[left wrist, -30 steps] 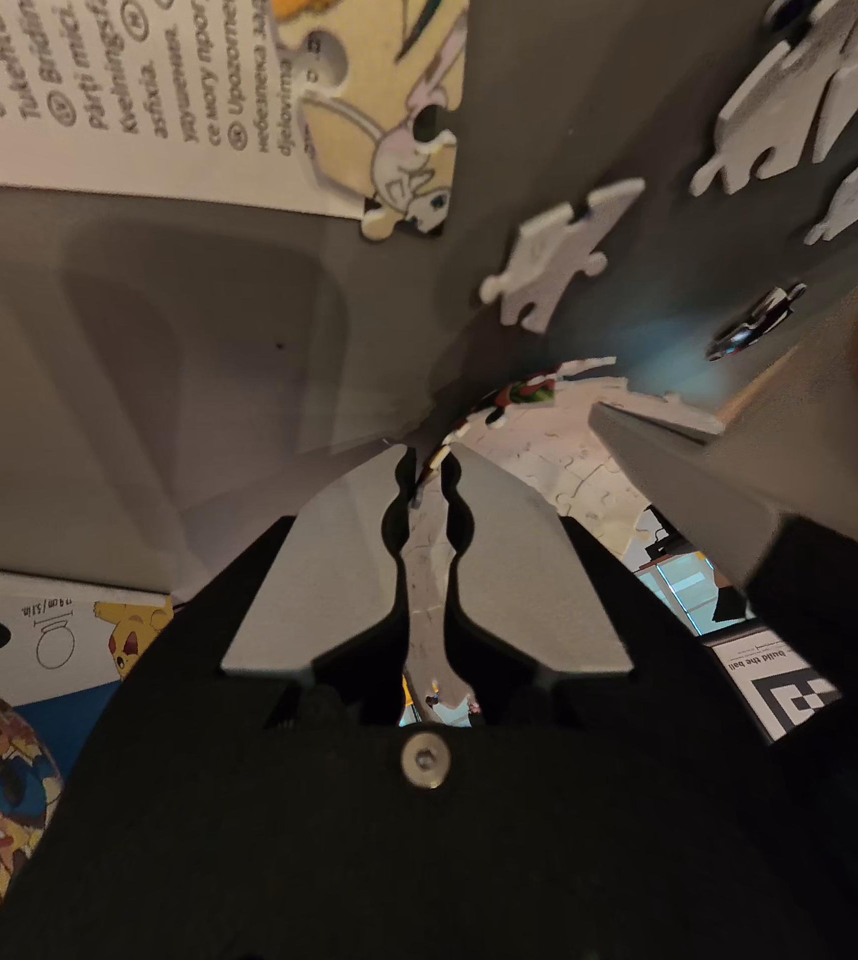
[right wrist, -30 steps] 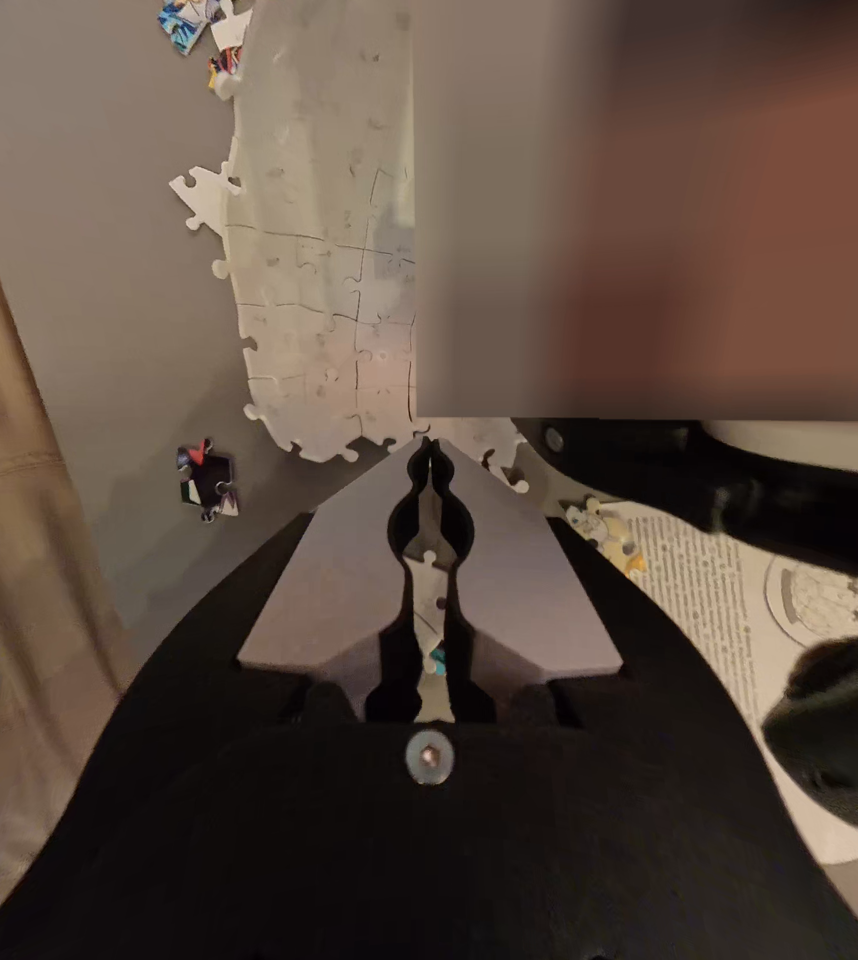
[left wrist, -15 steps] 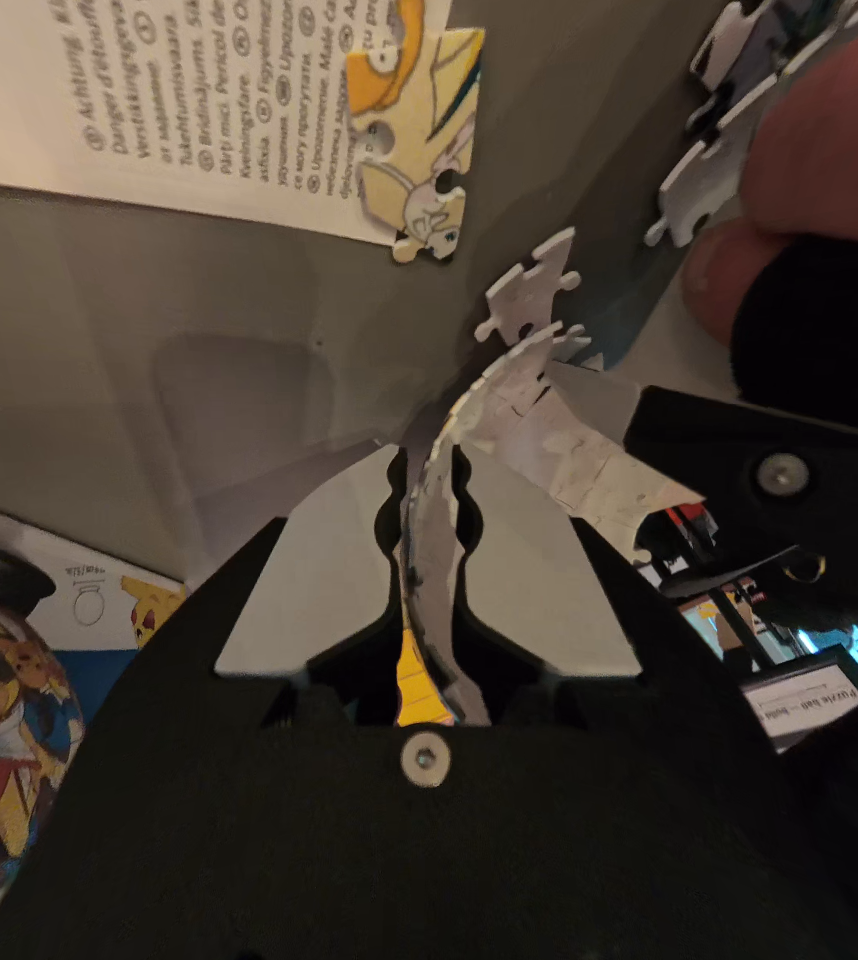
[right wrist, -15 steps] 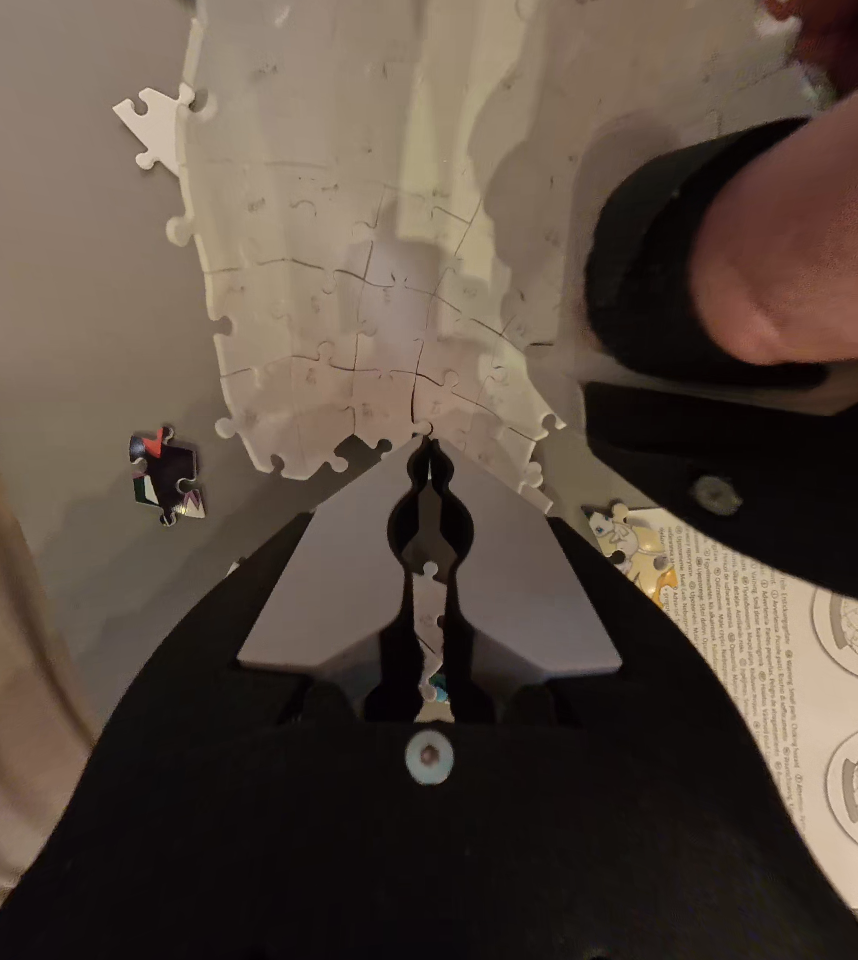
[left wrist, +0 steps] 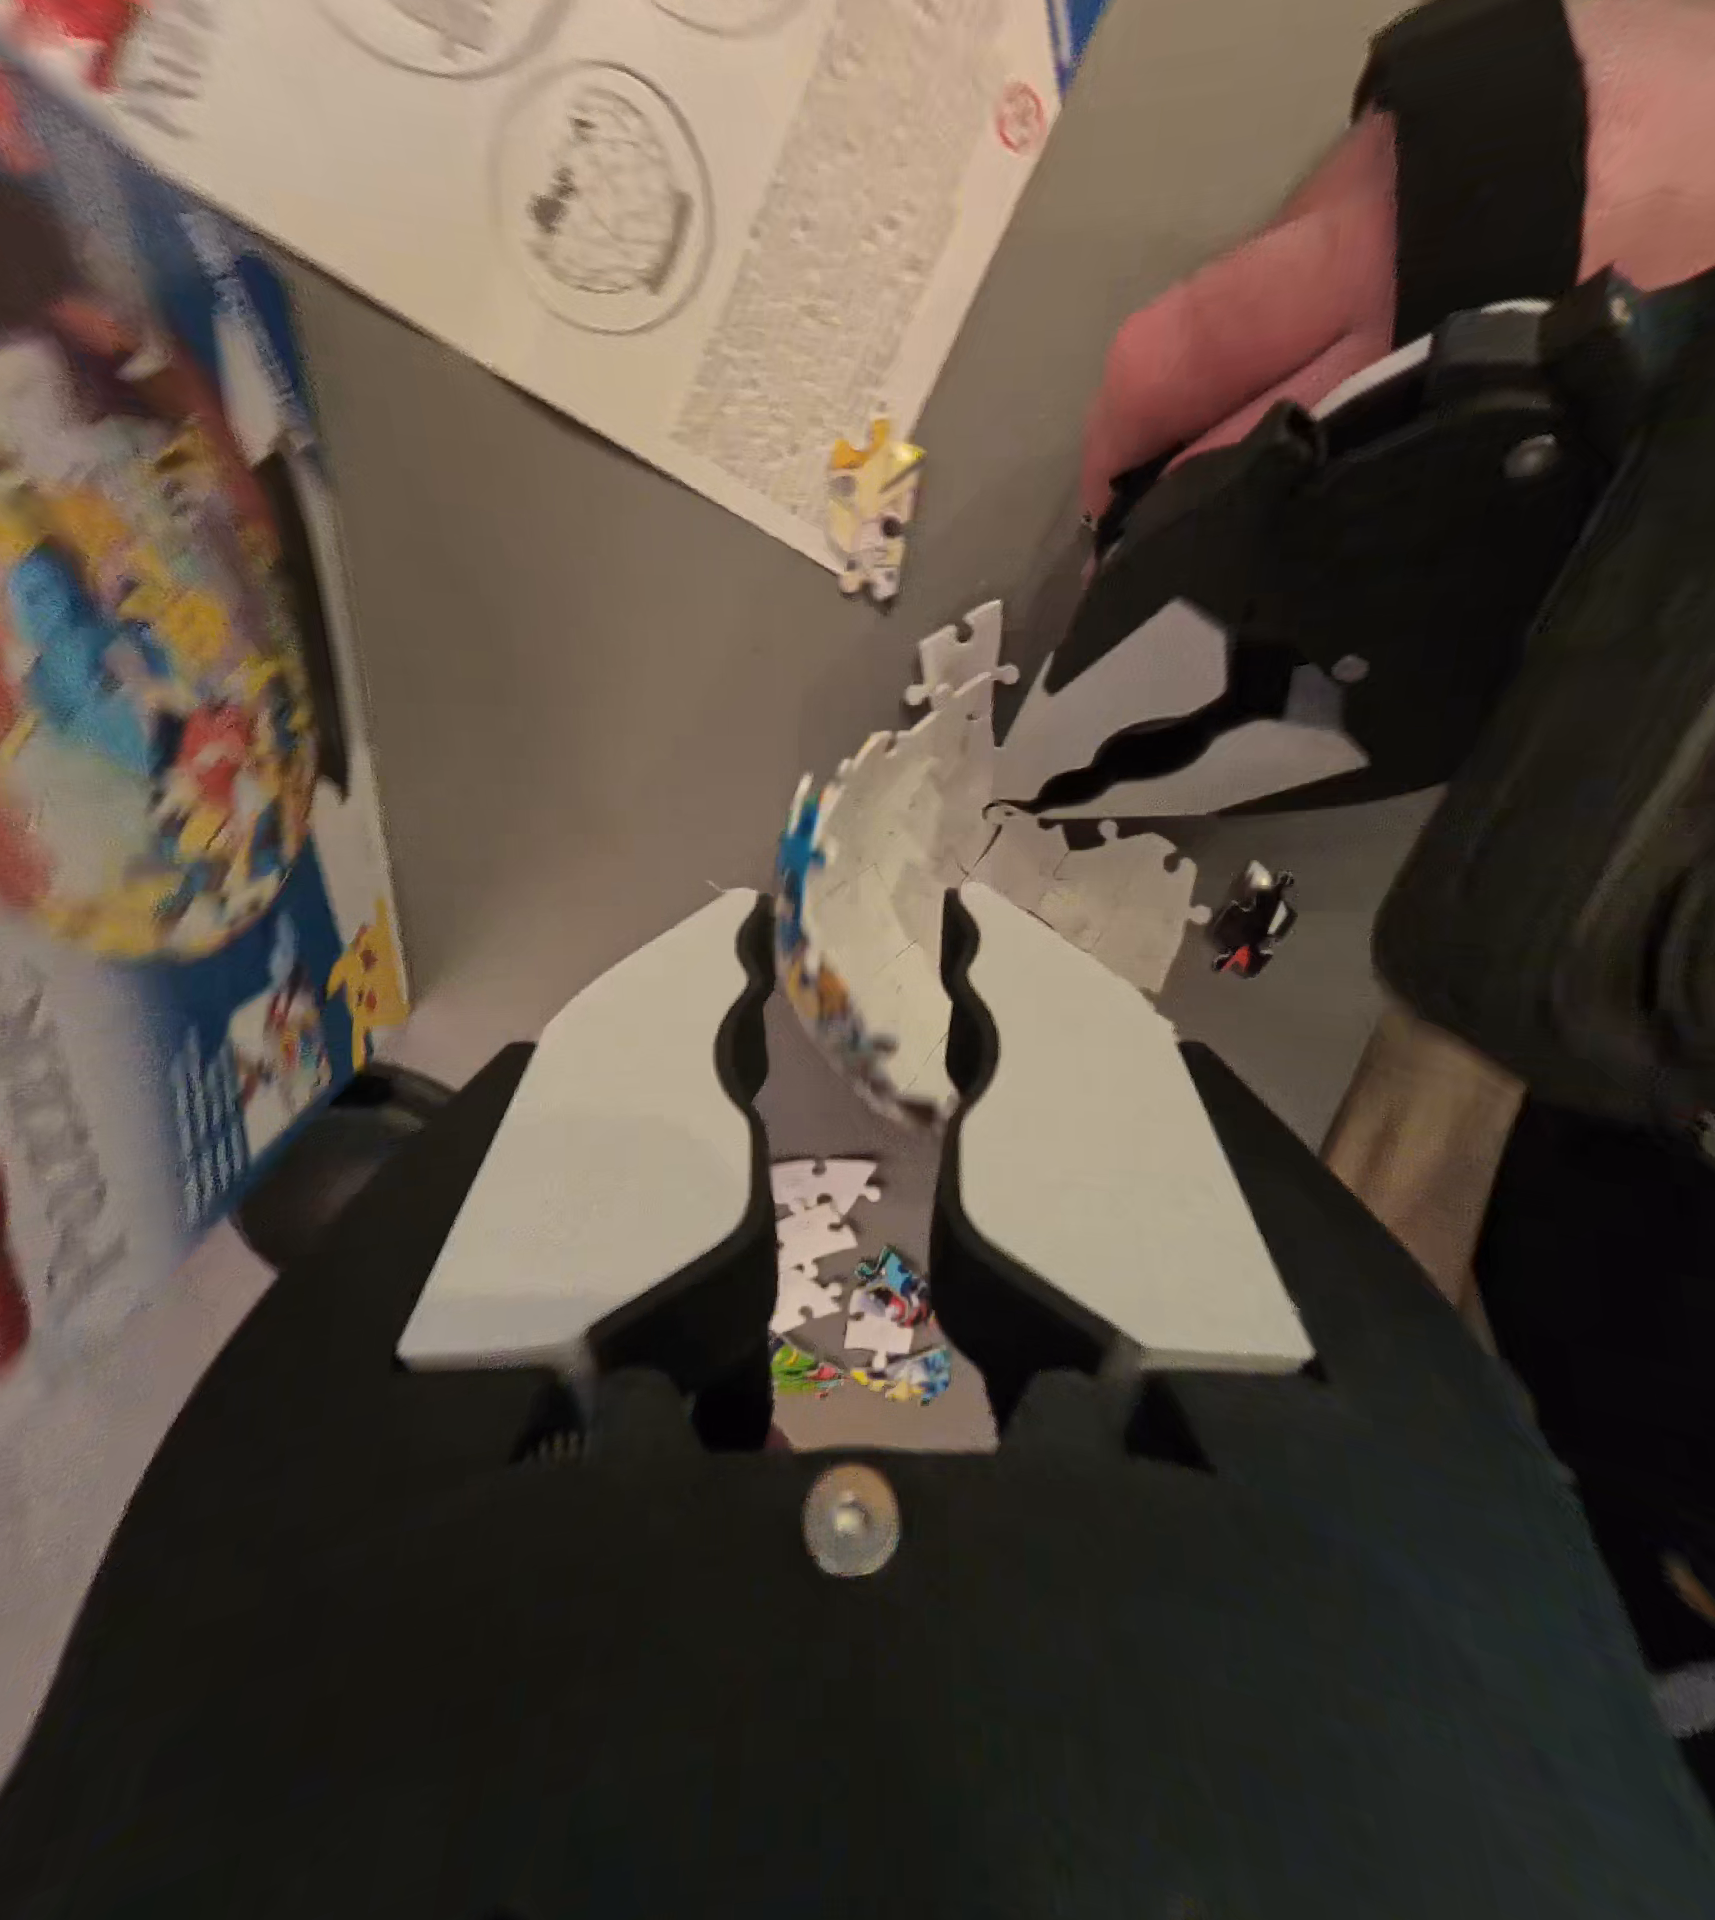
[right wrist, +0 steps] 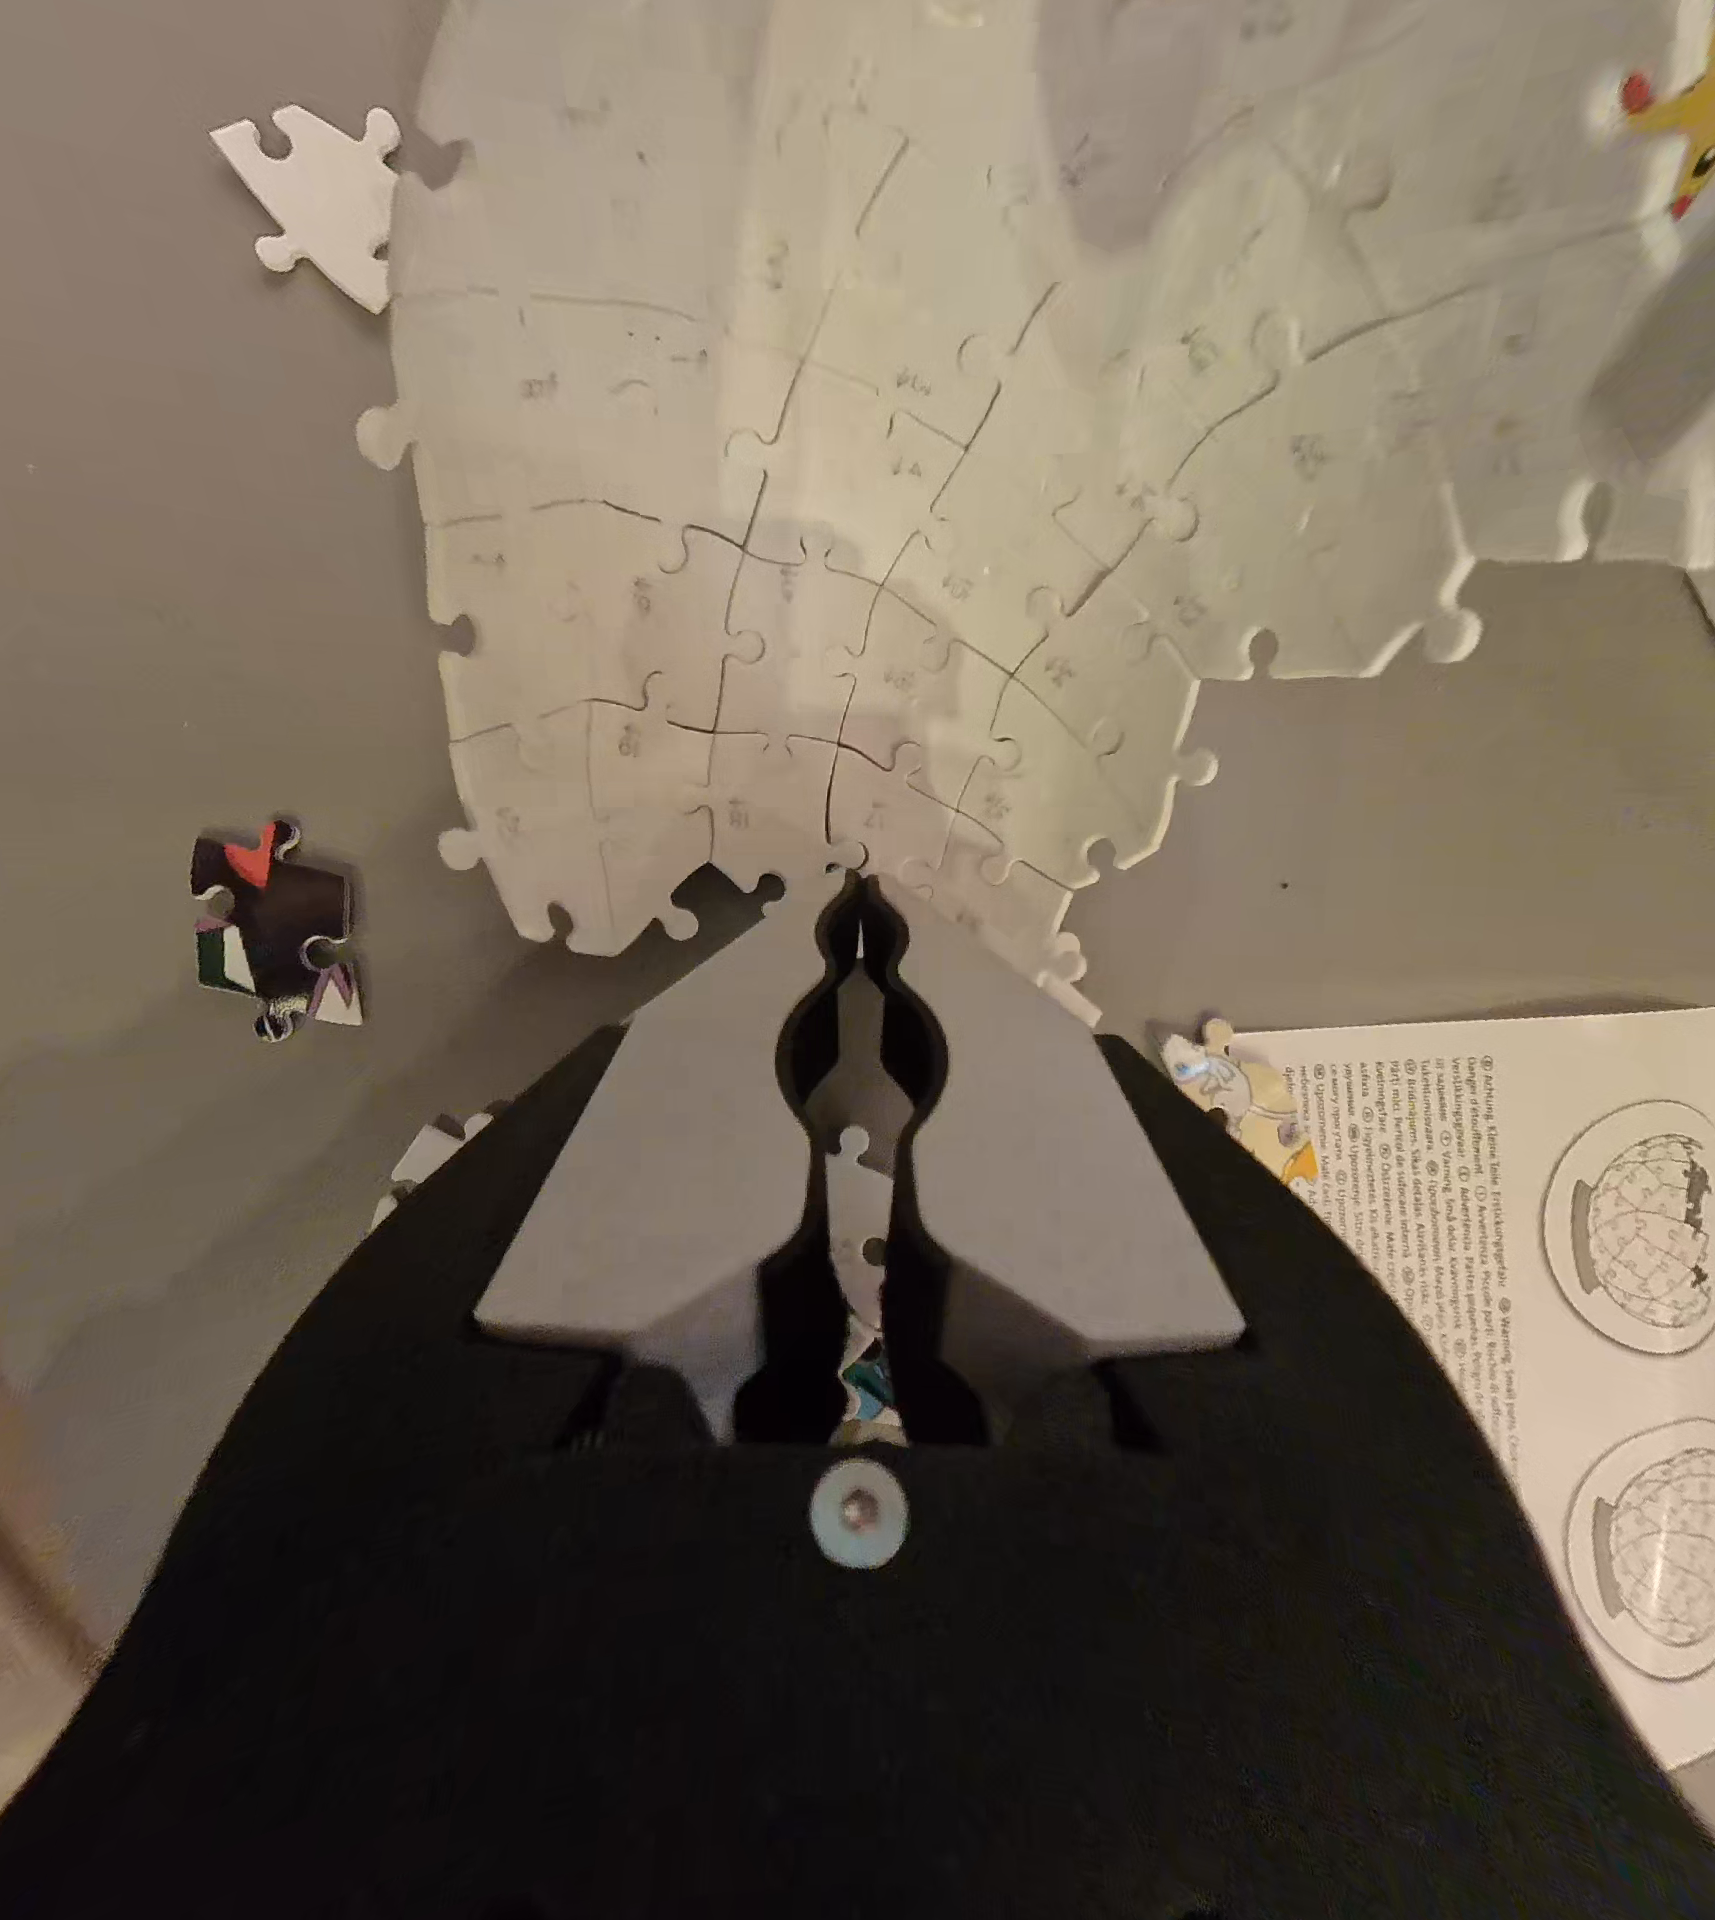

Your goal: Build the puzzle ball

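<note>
1. The right gripper (right wrist: pixel 858 894) is pinching the lower edge of the curved puzzle shell (right wrist: pixel 832 468), held above the grey table (right wrist: pixel 105 520).
2. Only the left view is showing the shell's coloured face; it is standing edge-on, long axis upright.
3. The left gripper (left wrist: pixel 853 914) is standing spread apart, empty.
</note>
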Tool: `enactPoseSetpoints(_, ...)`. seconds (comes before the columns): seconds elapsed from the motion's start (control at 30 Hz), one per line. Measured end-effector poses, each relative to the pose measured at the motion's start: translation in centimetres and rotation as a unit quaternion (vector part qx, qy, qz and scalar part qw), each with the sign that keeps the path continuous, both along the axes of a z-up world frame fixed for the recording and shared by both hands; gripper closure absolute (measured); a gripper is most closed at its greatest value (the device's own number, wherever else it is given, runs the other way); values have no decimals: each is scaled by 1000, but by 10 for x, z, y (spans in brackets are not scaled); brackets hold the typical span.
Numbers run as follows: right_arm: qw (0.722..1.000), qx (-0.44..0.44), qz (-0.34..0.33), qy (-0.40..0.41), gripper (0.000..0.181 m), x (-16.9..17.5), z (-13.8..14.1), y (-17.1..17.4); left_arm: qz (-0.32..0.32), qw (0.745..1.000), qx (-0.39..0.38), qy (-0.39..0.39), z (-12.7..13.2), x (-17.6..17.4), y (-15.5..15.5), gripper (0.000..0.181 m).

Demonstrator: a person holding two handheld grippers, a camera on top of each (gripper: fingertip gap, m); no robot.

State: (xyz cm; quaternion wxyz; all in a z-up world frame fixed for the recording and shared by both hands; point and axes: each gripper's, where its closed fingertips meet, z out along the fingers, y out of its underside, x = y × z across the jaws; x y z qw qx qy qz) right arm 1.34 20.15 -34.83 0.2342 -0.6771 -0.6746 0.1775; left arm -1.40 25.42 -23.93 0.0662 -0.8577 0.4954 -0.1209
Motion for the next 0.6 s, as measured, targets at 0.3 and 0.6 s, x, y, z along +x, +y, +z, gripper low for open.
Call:
enactPoseSetpoints(0.3, 999, 43, 16, 11, 181, -2, 0, 0, 171, 931, 39, -320, -6, -46, -35, 136)
enactPoseSetpoints(0.6, 998, 66, 18, 14, 181, -9, 0, -2, 182, 856, -1, -483, -15, -26, -51, 128)
